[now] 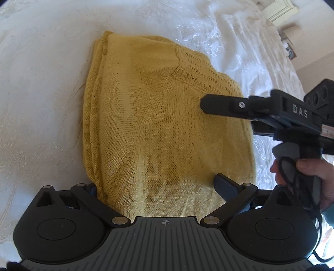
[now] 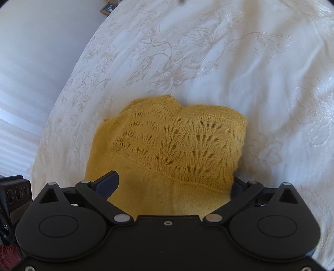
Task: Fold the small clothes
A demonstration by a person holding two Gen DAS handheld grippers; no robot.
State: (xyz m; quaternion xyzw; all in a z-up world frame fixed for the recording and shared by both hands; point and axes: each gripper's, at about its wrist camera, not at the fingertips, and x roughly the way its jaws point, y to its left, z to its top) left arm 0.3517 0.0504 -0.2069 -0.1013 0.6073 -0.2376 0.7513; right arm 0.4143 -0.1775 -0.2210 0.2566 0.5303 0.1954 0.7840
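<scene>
A mustard-yellow knitted garment lies folded into a rough rectangle on the white bedspread. A lace-pattern band runs across its far end. My left gripper is open wide over the near end of the garment, one finger at each side edge, and the pads do not press on it. My right gripper is open just as wide above the lace end, with the knit lying beneath and between its fingers. The left wrist view shows the right gripper from the side, held in a hand.
The floral-embossed bedspread spreads out on all sides of the garment. Its edge drops off at the left toward a white striped surface. A cream cabinet and small items stand beyond the bed at the upper right.
</scene>
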